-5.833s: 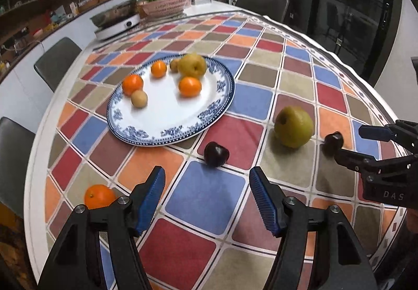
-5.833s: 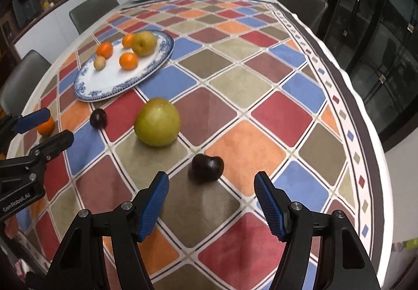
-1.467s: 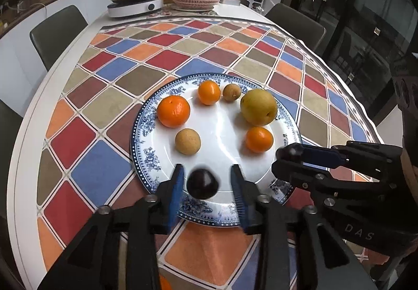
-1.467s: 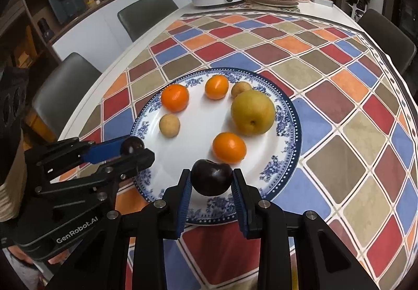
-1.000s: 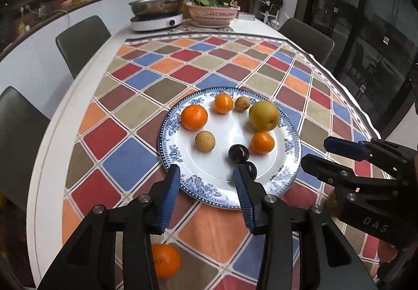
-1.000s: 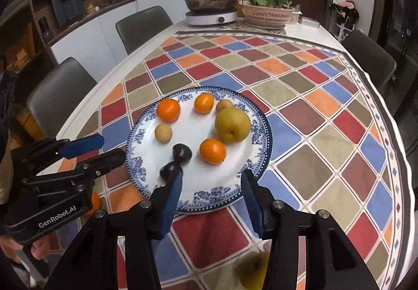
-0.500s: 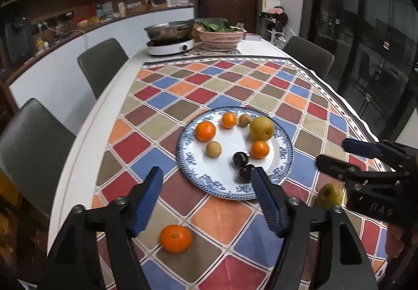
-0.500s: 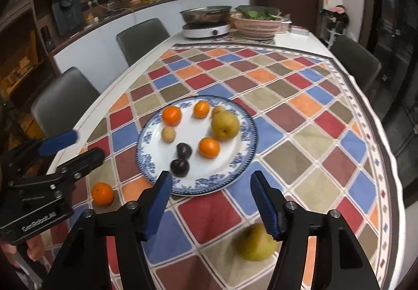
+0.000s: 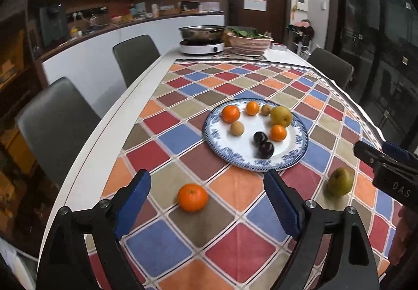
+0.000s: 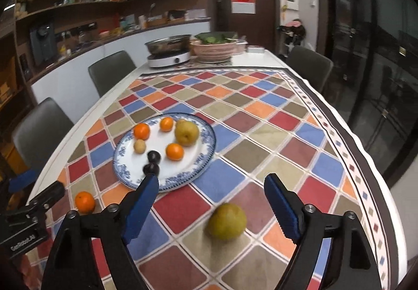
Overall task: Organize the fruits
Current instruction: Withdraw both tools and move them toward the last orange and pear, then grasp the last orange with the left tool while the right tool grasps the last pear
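One round white plate with a blue patterned rim point(image 9: 297, 157) is seen ahead of both pairs of fingers, resting on the multicoloured diamond-patterned tablecloth point(image 9: 183, 138). Eight fruits are held on it: one large yellow-green pear point(image 9: 280, 116), three oranges, two small tan round fruits and two dark purple plums. The largest orange point(image 9: 231, 114) lies at the plate's far left, a smaller orange point(image 9: 252, 108) beyond it, and a third orange point(image 9: 278, 132) just in front of the pear. One tan fruit point(image 9: 237, 129) sits near the plate's middle, the other tan fruit point(image 9: 266, 109) at the far rim beside the pear. The two plums point(image 9: 263, 144) lie touching each other, nearest the fingers.

Two fruits are left off the plate, on the cloth. A second yellow-green pear point(image 10: 226, 221) is seen between and just ahead of the right gripper point(image 10: 211, 201) fingers, which are spread wide with nothing held. A loose orange point(image 9: 192, 197) is seen between and just ahead of the left gripper point(image 9: 207, 201) fingers, likewise spread wide and holding nothing.

At the table's far end, one steel pan on a white cooker point(image 9: 202, 42) and one pink basket of greens point(image 9: 249, 43) are visible.
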Action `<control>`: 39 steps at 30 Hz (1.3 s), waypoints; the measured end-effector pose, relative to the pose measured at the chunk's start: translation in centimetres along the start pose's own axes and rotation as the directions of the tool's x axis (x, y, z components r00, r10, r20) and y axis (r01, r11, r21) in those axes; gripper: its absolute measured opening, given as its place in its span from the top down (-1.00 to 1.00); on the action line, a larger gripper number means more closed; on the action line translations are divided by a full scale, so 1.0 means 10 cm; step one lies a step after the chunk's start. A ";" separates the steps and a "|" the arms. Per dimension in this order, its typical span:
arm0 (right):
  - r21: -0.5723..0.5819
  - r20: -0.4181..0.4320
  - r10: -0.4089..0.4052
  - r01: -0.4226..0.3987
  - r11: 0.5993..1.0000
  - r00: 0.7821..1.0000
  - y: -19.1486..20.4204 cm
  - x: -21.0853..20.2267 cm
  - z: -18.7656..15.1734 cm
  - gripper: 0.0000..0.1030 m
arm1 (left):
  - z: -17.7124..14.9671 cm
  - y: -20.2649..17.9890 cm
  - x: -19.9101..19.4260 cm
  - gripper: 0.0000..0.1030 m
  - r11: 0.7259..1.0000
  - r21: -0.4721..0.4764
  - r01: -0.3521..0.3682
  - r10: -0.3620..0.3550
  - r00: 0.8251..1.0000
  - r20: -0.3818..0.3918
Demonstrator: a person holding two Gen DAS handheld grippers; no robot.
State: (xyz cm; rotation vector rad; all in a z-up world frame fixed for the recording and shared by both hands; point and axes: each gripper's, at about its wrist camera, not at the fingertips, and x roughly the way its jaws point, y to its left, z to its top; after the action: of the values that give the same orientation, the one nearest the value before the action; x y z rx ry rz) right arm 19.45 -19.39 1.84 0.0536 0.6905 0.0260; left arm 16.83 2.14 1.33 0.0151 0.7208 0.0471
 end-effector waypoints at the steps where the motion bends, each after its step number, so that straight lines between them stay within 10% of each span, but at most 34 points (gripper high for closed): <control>1: 0.006 -0.002 -0.008 0.008 1.000 1.000 0.00 0.01 -0.02 -0.62 | -0.03 0.01 0.02 -0.77 1.000 -0.005 -0.010 0.010 1.000 -0.005; 28: 0.128 -0.211 -0.127 0.156 0.979 0.969 -0.10 0.61 -0.45 -0.62 | -0.40 0.15 0.72 -0.77 0.994 -0.036 -0.102 0.094 0.980 -0.178; 39: 0.092 -0.268 -0.163 0.194 0.977 0.949 -0.07 0.82 -0.47 -0.28 | -0.37 0.20 0.91 -0.21 0.996 -0.076 -0.037 0.021 0.978 -0.205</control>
State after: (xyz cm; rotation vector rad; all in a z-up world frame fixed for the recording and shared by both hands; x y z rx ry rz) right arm 22.78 -19.57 -7.08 0.1011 0.9571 -0.1855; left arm 21.10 4.57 -7.36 -0.0566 0.9240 0.1066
